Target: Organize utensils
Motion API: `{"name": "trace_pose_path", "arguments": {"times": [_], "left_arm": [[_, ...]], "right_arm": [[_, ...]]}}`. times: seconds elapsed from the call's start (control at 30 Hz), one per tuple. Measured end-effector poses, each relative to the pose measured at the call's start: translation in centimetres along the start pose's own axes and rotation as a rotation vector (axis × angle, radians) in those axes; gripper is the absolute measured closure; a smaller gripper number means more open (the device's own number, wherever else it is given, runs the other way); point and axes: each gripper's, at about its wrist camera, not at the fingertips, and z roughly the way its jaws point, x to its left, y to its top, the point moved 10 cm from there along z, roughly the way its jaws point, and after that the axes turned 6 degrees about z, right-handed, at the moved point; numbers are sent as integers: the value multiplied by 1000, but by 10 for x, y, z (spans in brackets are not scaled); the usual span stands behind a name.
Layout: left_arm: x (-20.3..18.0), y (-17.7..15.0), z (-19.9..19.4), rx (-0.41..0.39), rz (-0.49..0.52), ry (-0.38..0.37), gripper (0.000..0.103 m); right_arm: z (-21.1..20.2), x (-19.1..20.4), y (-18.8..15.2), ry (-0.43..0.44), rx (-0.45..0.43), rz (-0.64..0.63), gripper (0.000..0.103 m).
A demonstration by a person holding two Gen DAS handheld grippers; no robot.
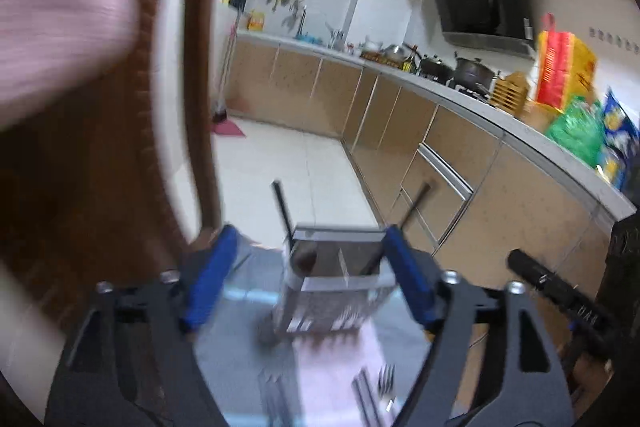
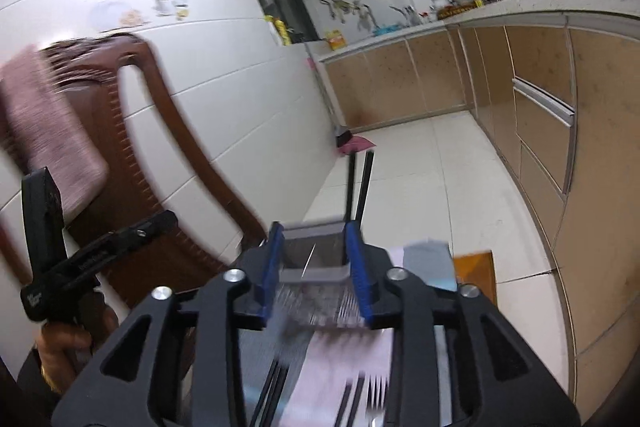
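In the left wrist view the left gripper (image 1: 308, 283) sits at the bottom centre of the frame with its blue fingers (image 1: 208, 279) spread wide, framing a metal utensil holder (image 1: 332, 291) without pressing on it; nothing is held. The holder stands upright in the lower middle, divided into compartments, with two dark chopsticks (image 1: 282, 207) leaning out of its far side, which suggests sorting has already begun. In the right wrist view the right gripper (image 2: 314, 267) occupies the bottom centre too, its jaws partly apart and lined up either side of the same holder (image 2: 312, 259), again gripping nothing that can be seen. Below it, at the bottom edge, loose chopsticks (image 2: 272, 391) and a fork (image 2: 376, 391) lie flat on a pale pink cloth (image 2: 340, 359), probably laid out so each piece can be pinched singly (motion blur hides how many there are). The other gripper, held in a hand (image 2: 60, 347), shows at the lower left of this view, before a brown chair (image 2: 132, 155). Both claws point slightly down toward the table, likely ready to pick the next piece.
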Motion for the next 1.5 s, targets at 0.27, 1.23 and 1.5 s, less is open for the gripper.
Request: {"name": "trace_pose_path", "arguments": {"times": [0.27,1.23,1.5], "left_arm": [[-3,-167,-86,204,107,118,16],[-29,-272,49,596,234,196,97],[-31,-275,45,581,142,137,97]], "right_arm": [[-116,-8,-133,-18,-4,-15,41],[-125,-48,-188,-43,96,126,37],[-117,-43,-193,-44,125,113,36]]}}
